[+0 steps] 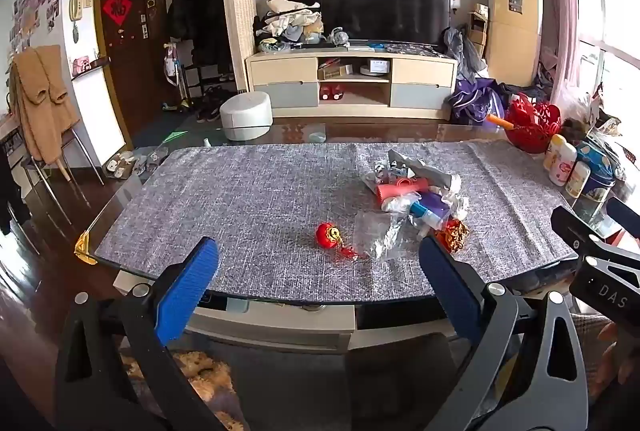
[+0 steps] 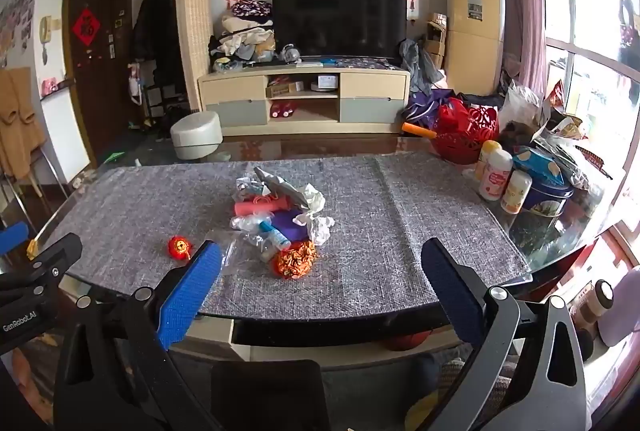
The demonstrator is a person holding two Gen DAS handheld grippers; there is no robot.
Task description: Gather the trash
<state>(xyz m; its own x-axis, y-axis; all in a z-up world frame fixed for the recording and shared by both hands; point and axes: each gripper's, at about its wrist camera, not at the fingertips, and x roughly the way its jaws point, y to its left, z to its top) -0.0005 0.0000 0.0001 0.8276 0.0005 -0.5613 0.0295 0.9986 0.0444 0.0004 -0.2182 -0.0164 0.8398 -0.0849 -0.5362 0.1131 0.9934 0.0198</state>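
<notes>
We hold the left gripper [image 1: 318, 277] and right gripper [image 2: 320, 281] spread wide at the table's near edge, gripping and touching nothing. The trash pile [image 2: 280, 213] lies mid-way on the grey table mat [image 2: 380, 231], a small red lantern ornament [image 1: 329, 236] just beside it.

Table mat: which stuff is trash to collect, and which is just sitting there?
Likely trash:
- crumpled white paper
- clear plastic wrap
- silver foil wrapper
- small blue-capped bottle

Just lying about, probably:
- red lantern ornament
- white bottles
- blue tin
- red basket
</notes>
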